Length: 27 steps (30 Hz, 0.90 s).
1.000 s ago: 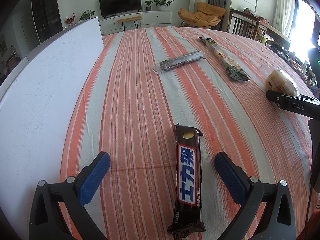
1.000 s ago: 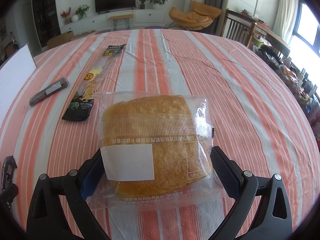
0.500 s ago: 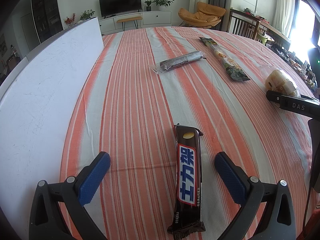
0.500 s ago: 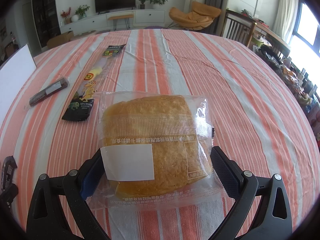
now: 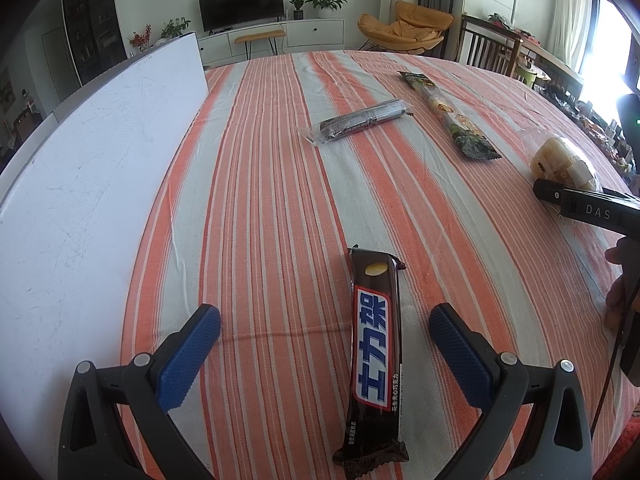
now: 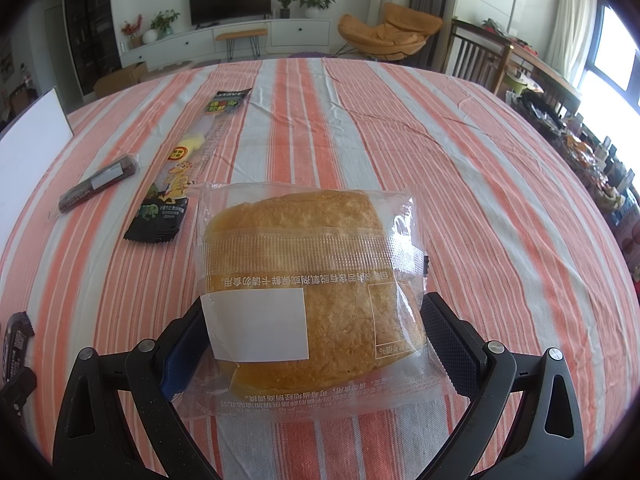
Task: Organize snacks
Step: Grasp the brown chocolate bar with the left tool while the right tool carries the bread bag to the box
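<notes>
A dark chocolate bar (image 5: 374, 356) with a blue and white label lies lengthwise on the striped tablecloth (image 5: 260, 200). It sits between the fingers of my left gripper (image 5: 324, 320), closer to the right one; the gripper is open and touches nothing. A bread bun in a clear wrapper (image 6: 312, 248) rests on the cloth between the blue pads of my right gripper (image 6: 312, 320). That gripper is spread wide, with its pads at the wrapper's two sides. The left wrist view shows the bun (image 5: 560, 160) at the far right behind a black finger (image 5: 580, 204).
A long green-ended snack packet (image 5: 448, 114) and a thin dark stick in clear wrap (image 5: 360, 122) lie mid-table. A white board (image 5: 80, 184) covers the table's left side. Chairs and a cluttered table stand to the right. A hand (image 5: 618, 292) shows at the right edge.
</notes>
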Available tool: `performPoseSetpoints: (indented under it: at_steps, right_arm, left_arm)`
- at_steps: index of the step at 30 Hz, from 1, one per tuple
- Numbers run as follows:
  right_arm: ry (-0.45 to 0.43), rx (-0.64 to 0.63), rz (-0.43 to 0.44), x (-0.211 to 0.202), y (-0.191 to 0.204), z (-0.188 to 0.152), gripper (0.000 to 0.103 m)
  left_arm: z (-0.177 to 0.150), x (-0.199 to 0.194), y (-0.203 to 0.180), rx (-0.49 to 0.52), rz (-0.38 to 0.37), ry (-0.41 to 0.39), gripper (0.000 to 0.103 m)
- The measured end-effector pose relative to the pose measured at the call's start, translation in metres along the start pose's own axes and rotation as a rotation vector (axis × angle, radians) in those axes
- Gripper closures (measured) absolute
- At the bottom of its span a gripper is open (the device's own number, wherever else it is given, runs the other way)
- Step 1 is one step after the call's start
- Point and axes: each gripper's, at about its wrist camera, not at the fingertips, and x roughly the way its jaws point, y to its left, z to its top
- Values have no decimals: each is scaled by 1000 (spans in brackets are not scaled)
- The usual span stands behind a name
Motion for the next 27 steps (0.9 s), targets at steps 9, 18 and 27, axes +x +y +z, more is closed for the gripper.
performPoseSetpoints:
  at_steps: [9,18,27]
  right_arm:
    - [-1,70,91,-41,-19,-16,22]
    - [-64,256,369,-128,-50,-39,22]
    - [-120,88,643,-215,74,11,22]
  left_arm:
    - [-2,-24,0,-19,-153,27,86]
    - [-15,-103,19,-135,-387,-53,86]
    - [-6,-206,130,-279,-383,-223,86]
